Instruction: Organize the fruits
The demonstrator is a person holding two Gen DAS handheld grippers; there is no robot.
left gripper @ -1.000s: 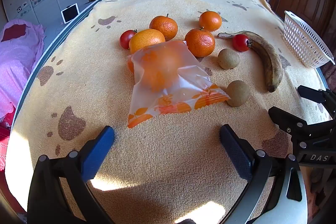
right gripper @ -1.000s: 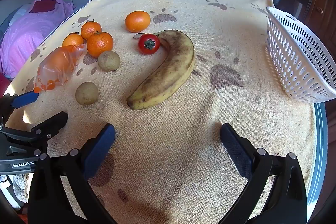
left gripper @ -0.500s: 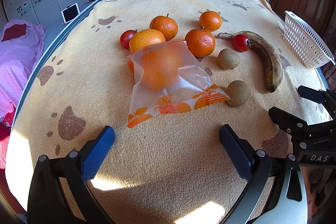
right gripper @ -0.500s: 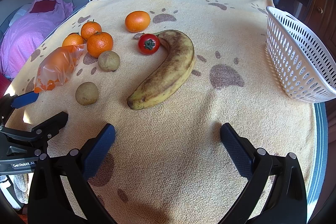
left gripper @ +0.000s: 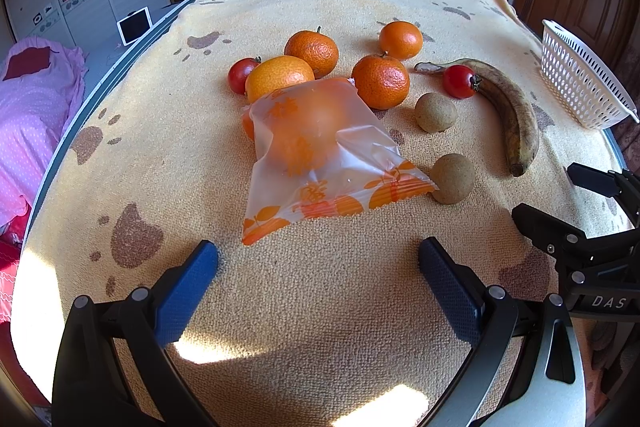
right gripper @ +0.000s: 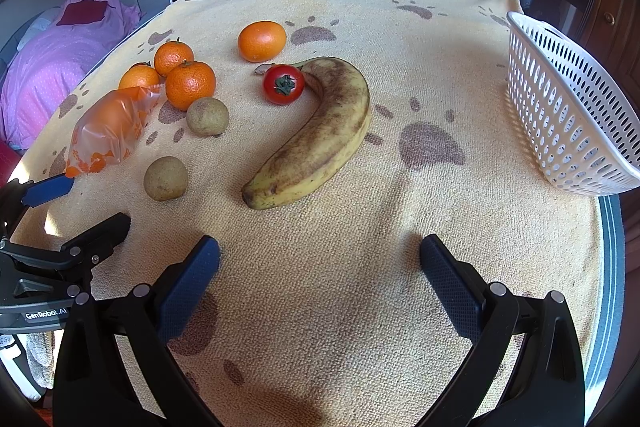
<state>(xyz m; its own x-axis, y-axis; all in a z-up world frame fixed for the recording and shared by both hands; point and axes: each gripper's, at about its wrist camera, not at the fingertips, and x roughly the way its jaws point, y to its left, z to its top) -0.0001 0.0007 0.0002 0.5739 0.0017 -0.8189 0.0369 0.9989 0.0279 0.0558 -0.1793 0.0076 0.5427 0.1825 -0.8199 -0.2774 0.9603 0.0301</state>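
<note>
Fruits lie on a yellow paw-print towel. A plastic bag point(left gripper: 316, 151) holding an orange lies in front of my open left gripper point(left gripper: 318, 259). Several loose oranges point(left gripper: 380, 81) and a tomato point(left gripper: 241, 75) sit behind the bag. Two brown round fruits point(left gripper: 453, 178) lie to its right. A spotted banana point(right gripper: 320, 135) with a second tomato point(right gripper: 283, 83) at its stem lies in front of my open right gripper point(right gripper: 319, 255). A white basket point(right gripper: 560, 107) stands at the right. Both grippers are empty and low over the towel.
The table's right edge point(right gripper: 610, 267) runs just past the basket. A pink-covered bed point(left gripper: 28, 115) lies off the left side. A chair and bookshelves stand behind the table's far end. The right gripper shows at the right of the left wrist view point(left gripper: 592, 227).
</note>
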